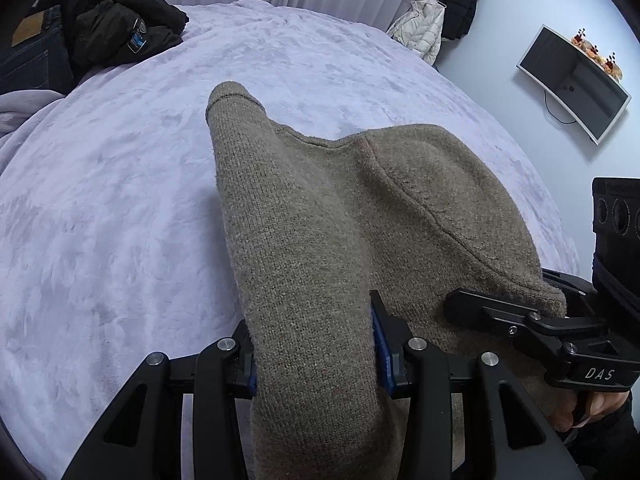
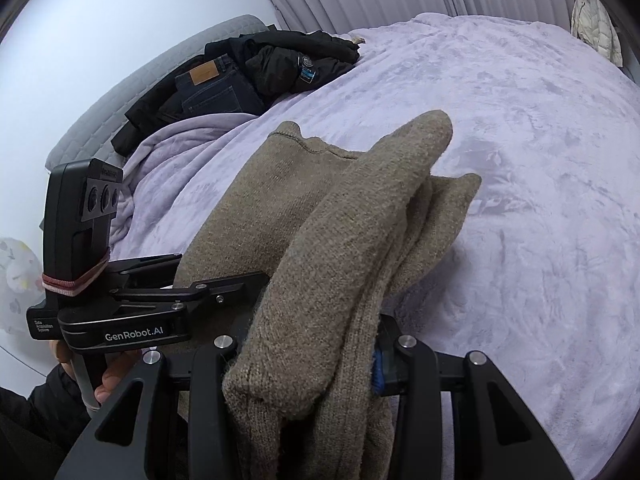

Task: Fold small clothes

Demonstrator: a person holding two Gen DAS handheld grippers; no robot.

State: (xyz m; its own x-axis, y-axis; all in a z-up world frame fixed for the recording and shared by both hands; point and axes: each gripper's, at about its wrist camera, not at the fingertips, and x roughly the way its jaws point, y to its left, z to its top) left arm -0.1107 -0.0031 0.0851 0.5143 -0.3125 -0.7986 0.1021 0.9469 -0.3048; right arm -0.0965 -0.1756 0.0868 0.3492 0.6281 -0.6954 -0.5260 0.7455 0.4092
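Observation:
A brown knitted sweater (image 1: 320, 216) is held up over a lilac plush bedspread (image 1: 120, 208), bunched in thick folds. My left gripper (image 1: 314, 354) is shut on a fold of it, blue pads pressing the knit from both sides. In the right wrist view the same sweater (image 2: 328, 248) drapes between my right gripper's fingers, and my right gripper (image 2: 308, 354) is shut on its folded layers. The right gripper (image 1: 520, 312) also shows at the right edge of the left wrist view, close beside the cloth. The left gripper (image 2: 168, 296) appears at the left of the right wrist view, held by a hand (image 2: 108, 384).
A pile of dark clothes and jeans (image 2: 248, 68) lies at the far side of the bed by a grey headboard (image 2: 140, 92). Jackets (image 1: 440, 20) hang on the wall near white curtains. A wall screen (image 1: 572, 84) hangs to the right. The bedspread (image 2: 520, 160) spreads wide ahead.

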